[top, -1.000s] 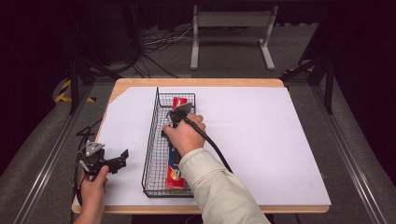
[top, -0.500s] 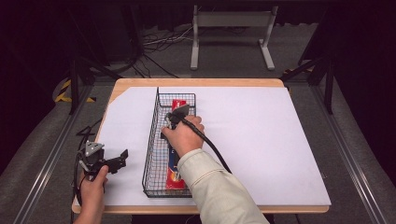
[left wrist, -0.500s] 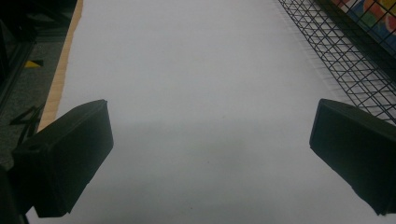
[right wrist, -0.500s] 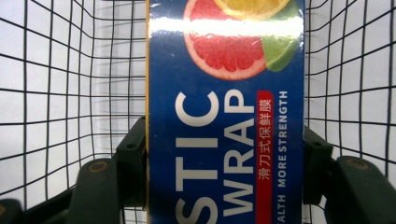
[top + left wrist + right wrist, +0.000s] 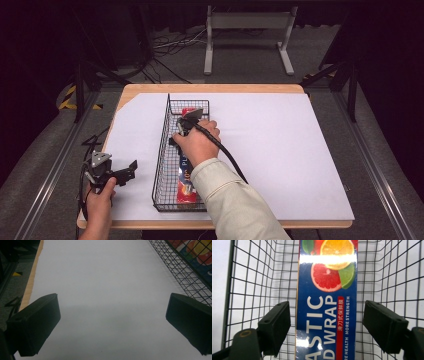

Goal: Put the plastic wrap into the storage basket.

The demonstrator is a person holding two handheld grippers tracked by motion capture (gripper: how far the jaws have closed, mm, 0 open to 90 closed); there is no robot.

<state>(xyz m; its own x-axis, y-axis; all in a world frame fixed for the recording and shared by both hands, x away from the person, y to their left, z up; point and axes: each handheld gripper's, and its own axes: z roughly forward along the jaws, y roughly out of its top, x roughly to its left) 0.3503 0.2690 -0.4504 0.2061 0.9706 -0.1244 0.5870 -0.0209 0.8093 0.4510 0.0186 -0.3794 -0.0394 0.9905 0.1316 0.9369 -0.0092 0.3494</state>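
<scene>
High view: my worktop [image 5: 300, 165], covered by a white sheet, carries a long black wire basket [image 5: 162, 165] left of centre, running near to far. Inside the basket lies a blue plastic wrap box [image 5: 327, 315], flat along its length. My right tongs [image 5: 186, 129] reach down into the far half of the basket; their jaws have just been opening and stand apart on either side of the box, not pressing it. My left tongs [image 5: 131, 170] rest at the near left of the sheet, beside the basket, jaws wide apart with nothing between.
</scene>
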